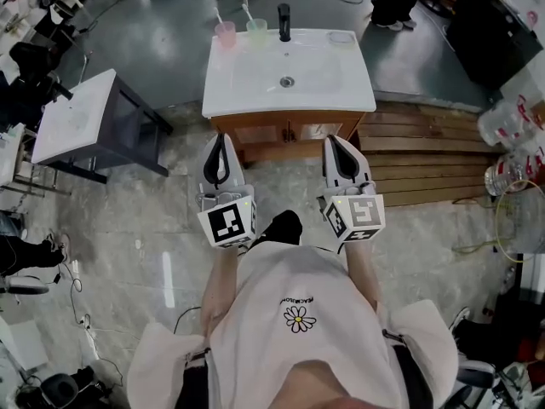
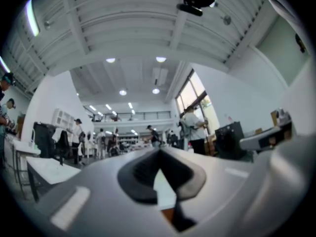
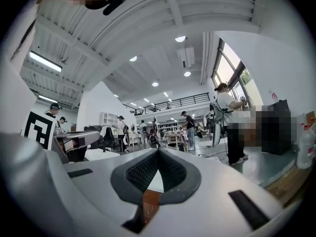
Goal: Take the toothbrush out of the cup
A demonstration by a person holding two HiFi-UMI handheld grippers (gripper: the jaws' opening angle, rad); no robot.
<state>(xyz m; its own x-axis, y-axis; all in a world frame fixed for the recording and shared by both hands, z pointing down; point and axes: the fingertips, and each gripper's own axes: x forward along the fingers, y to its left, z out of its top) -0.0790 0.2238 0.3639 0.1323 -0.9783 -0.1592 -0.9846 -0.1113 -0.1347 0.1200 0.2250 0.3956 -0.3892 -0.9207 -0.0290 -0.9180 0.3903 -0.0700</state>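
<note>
A white ceramic washbasin (image 1: 255, 88) stood ahead of both jaw pairs. The left gripper (image 1: 220, 136) and right gripper (image 1: 334, 140) were clenched, empty. Well beyond them, a slim pale toothbrush (image 1: 219, 17) stood in a translucent pink plastic cup (image 1: 225, 34).

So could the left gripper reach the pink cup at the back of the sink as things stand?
Probably, with a stretch forward. The left gripper hangs short of the sink, jaws shut; the pink cup stands at its back edge. Nothing stands in between.
</note>
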